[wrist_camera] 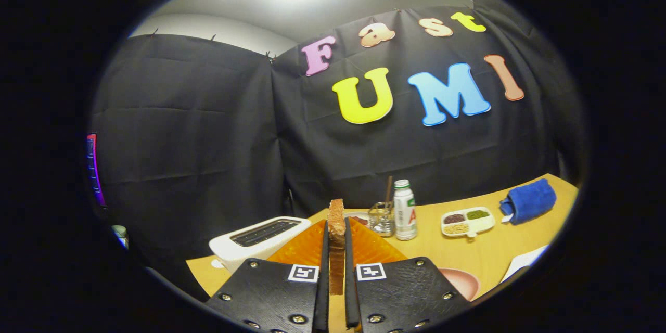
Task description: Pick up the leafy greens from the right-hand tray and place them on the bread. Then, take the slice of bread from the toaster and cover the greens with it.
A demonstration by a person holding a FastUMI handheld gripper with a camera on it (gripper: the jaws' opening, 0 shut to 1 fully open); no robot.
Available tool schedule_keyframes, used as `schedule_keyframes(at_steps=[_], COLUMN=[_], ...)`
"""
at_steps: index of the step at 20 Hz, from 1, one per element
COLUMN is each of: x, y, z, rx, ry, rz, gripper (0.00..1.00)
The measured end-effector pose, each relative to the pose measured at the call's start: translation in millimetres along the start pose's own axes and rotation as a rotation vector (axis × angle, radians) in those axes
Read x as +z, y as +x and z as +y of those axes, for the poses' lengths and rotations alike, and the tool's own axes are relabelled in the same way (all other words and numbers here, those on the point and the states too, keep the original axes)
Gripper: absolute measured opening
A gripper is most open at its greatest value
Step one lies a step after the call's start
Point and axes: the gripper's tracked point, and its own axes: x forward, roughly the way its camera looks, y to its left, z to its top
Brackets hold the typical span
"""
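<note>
The tongs (336, 265) grip a toasted bread slice (336, 229) edge-on between both fingers, held above the orange tray (307, 247) beside the white toaster (257, 239).

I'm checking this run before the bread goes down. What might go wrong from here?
1. The hand-held gripper pinches the bread slice edge-on, held upright; it may crumble or slip out when tilted flat.
2. The orange tray lies mostly hidden behind the fingers, so aiming the slice over the greens is partly blind.
3. The glass jar and the white bottle stand just beyond the tray; a wide swing may knock them.
</note>
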Motion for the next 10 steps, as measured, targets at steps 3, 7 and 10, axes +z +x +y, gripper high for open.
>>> schedule_keyframes(at_steps=[3, 7, 10], x=[-19, -37, -45], y=[-14, -29, -35], z=[-44, -82, -103], rx=[-0.079, -0.154, -0.205], ry=[-0.006, -0.047, -0.119], rz=[0.042, 0.075, 0.076], gripper=[0.12, 0.12, 0.12])
